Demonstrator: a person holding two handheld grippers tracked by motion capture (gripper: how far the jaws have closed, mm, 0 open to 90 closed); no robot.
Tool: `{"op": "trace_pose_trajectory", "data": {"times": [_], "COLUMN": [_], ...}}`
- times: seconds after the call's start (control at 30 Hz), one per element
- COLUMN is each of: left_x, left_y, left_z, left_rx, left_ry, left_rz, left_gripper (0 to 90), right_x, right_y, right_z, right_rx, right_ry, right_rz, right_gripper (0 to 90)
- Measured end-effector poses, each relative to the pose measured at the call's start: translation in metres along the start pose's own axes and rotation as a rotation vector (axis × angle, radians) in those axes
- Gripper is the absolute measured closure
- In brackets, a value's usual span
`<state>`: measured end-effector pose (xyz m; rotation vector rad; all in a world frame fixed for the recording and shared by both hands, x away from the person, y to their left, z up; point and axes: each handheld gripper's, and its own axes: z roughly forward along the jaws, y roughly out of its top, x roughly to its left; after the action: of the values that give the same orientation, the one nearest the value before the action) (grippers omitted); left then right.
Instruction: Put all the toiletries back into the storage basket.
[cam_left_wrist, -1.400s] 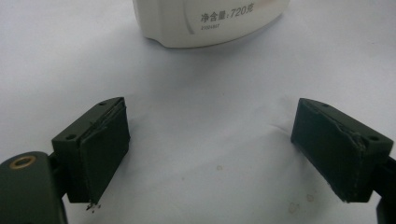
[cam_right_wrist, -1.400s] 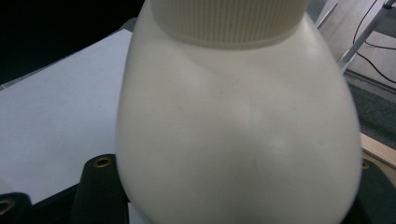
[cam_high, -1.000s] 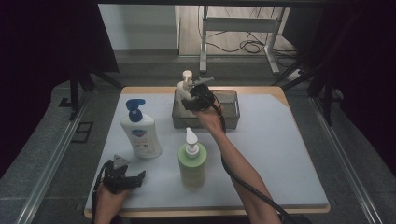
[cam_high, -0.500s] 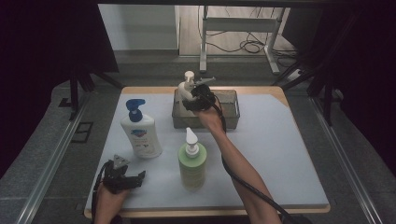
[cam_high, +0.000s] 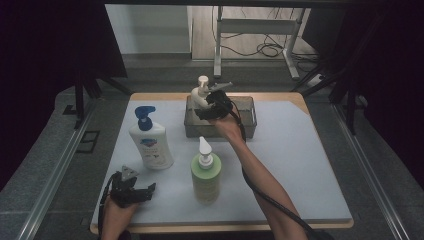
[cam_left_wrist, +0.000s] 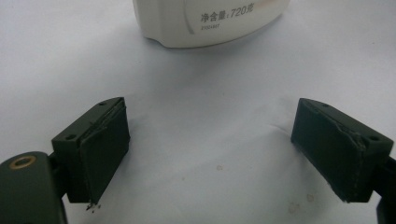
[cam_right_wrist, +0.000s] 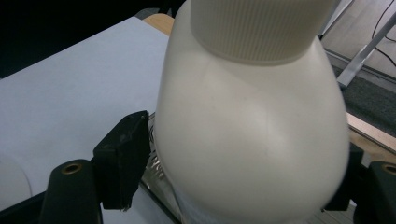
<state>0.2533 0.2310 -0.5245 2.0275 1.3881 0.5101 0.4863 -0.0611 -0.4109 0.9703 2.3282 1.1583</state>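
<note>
White, smooth and likely slippery, the pump bottle (cam_right_wrist: 252, 135) in the bin (cam_high: 248, 120) at the table's far edge sits between your right gripper's (cam_high: 209, 107) just-widened jaws, so retake its shoulder below the cap.

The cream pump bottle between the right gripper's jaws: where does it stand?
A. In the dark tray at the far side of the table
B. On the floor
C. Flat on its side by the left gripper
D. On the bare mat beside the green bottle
A: the high view shows the cream pump bottle upright in the dark tray, with the right gripper around its body.
</note>
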Motion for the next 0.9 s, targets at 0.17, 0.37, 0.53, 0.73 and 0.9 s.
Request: {"op": "trace_pose_trajectory", "data": {"times": [0.17, 0.37, 0.53, 0.73, 0.9], "left_x": [0.0, 0.0, 0.0, 0.0, 0.0], "left_y": [0.0, 0.0, 0.0, 0.0, 0.0], "left_z": [0.0, 0.0, 0.0, 0.0, 0.0], "left_rx": [0.001, 0.0, -0.001, -0.001, 0.0], "left_ry": [0.0, 0.0, -0.001, -0.001, -0.001], "left_rz": [0.0, 0.0, -0.001, 0.0, -0.001], "left_gripper": [11.5, 11.5, 11.5, 11.5, 11.5], "right_x": [-0.004, -0.008, -0.011, -0.013, -0.018], "right_y": [-0.005, -0.009, -0.012, -0.018, -0.027], "right_z": [-0.013, -0.024, -0.035, -0.043, -0.043], "right_rx": [-0.001, 0.012, 0.026, 0.045, 0.073], "right_ry": [0.033, 0.045, 0.055, 0.063, 0.041], "right_rz": [0.016, 0.006, -0.012, -0.039, -0.041], "right_gripper": [27.0, 28.8, 37.0, 52.5, 68.6]}}
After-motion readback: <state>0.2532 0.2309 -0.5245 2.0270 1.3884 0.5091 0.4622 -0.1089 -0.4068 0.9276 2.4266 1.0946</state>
